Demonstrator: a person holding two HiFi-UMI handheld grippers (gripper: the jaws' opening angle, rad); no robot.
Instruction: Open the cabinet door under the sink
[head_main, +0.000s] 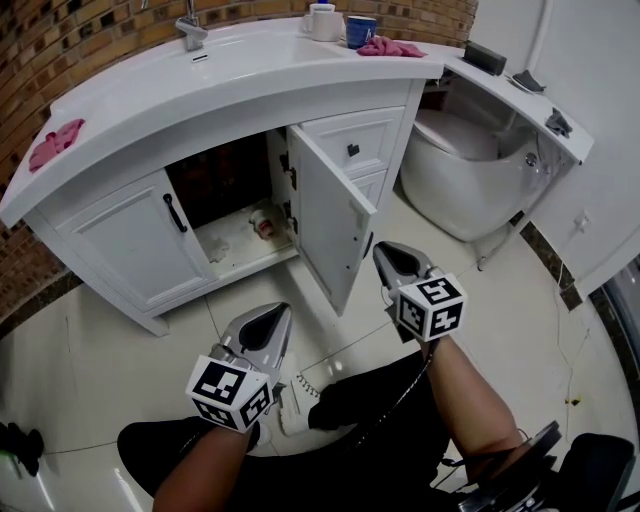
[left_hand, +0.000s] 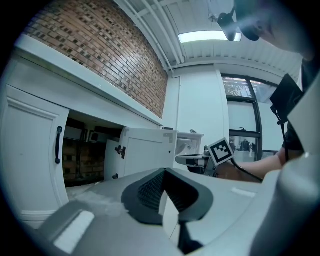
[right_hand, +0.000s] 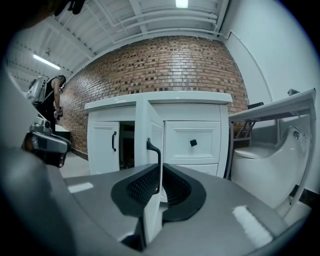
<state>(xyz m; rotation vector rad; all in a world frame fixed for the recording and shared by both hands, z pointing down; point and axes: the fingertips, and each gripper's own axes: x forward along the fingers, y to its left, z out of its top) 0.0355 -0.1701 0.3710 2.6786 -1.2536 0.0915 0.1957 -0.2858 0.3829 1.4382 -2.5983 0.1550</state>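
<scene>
Right-hand cabinet door (head_main: 335, 215) under the sink (head_main: 240, 60) swung well out, compartment exposed; left-hand door (head_main: 130, 240) shut. Right gripper (head_main: 384, 252) at the open door's free edge, jaws drawn nearly together, door handle (right_hand: 156, 167) lined up in the slit; actual grip not confirmable. Left gripper (head_main: 278, 314) low and clear, jaws together on nothing. Likely risks: hinge strain from a sideways pull on the handle; impact with the drawer fronts (head_main: 350, 150) from overswing.

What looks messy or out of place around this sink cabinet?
The cabinet floor behind the open door looks dusty and stained, with a small object left loose on it. A pink cloth lies crumpled at the countertop's left end.
</scene>
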